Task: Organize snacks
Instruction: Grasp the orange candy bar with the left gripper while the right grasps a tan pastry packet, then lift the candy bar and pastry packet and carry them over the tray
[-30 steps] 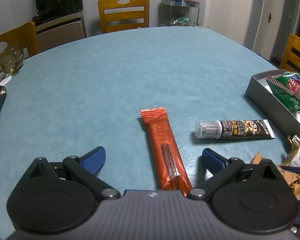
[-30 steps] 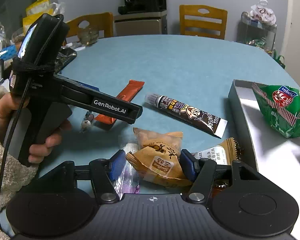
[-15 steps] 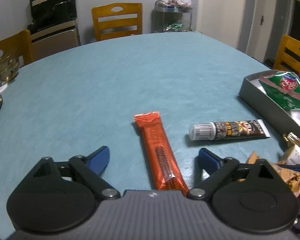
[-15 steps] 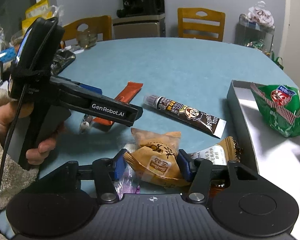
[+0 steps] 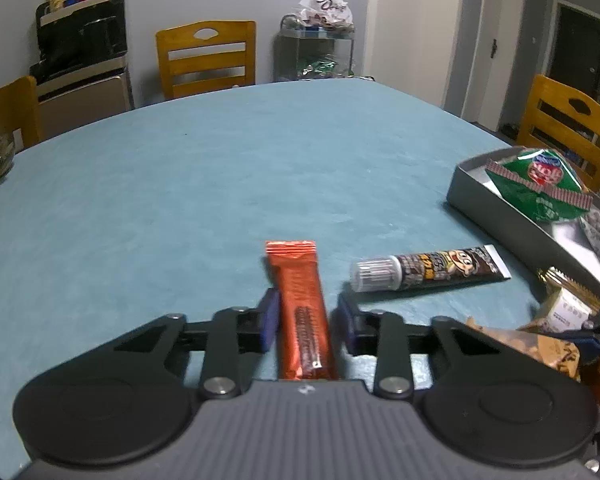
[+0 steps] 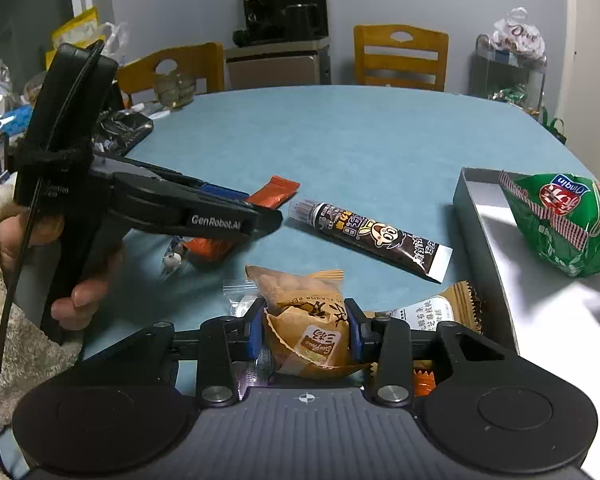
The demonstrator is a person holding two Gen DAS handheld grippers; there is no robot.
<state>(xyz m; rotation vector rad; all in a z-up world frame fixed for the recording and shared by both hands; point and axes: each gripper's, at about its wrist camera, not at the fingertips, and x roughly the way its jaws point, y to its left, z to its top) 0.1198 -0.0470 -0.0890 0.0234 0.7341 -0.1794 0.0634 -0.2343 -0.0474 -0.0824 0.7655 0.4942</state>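
Note:
An orange snack bar (image 5: 296,276) lies lengthwise on the teal table. My left gripper (image 5: 308,322) straddles its near half, jaws closing, and both blue pads meet its edges. The right wrist view shows that gripper from the side, over the bar (image 6: 276,192), held by a hand in a fluffy sleeve. My right gripper (image 6: 305,328) is closing on a tan pastry packet (image 6: 300,292), which is pinched and creased between the pads. A grey tray (image 6: 484,216) at the right holds a green snack bag (image 6: 564,220).
A brown tube (image 6: 364,232) with a cartoon face lies between the bar and the tray. A white-and-tan packet (image 6: 432,308) and a small clear packet (image 6: 236,300) flank the tan one. Wooden chairs ring the table. A glass bowl (image 6: 176,88) and dark packets sit far left.
The left jaws swung in from wide apart to the orange bar's edges. The right jaws narrowed onto the tan packet. Neither hand shifted place.

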